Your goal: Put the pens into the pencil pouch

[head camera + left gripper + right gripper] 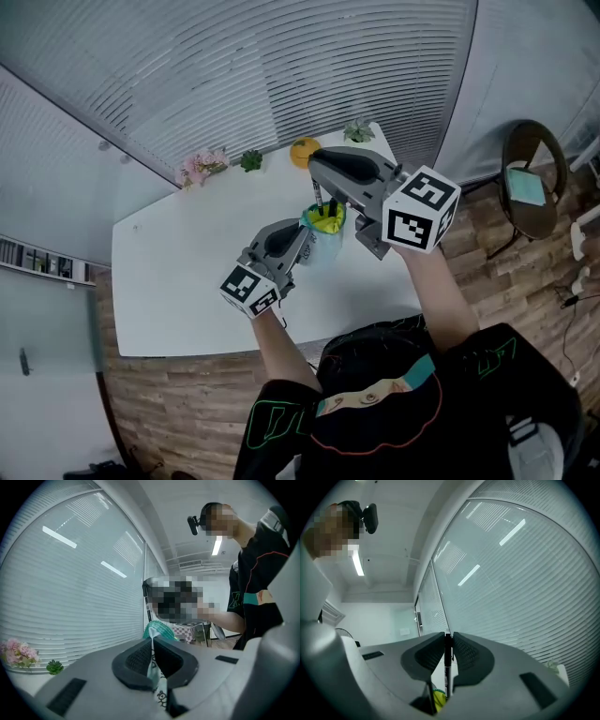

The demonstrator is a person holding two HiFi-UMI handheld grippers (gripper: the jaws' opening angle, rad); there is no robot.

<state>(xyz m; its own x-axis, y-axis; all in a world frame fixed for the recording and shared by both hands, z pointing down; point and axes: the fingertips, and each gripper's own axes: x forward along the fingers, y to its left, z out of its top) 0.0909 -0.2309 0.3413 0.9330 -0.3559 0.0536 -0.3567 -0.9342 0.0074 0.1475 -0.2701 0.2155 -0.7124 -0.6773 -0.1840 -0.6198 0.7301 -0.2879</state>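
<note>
Left gripper [302,236]: jaws closed, pinching the pale printed fabric rim of the pencil pouch [323,234]. The left gripper view shows the fabric clamped flat between the 2 pads [140,656], with the teal top of the pouch just beyond them.

Right gripper [315,173]: jaws drawn narrow on 1 black pen [319,197], gripped near its upper end. The pen hangs upright below the jaws, directly above the pouch's open mouth. The right gripper view shows the yellow lining beneath the pen's lower end. Whether the tip has entered the opening cannot be determined.

Pouch position: upright, mouth upward, between the 2 grippers, over the far half of the white table [187,281]. Contact with the tabletop is not visible.

Far table edge: pink flowers [200,167], 2 small green plants [250,159] and an orange object [303,150].
</note>
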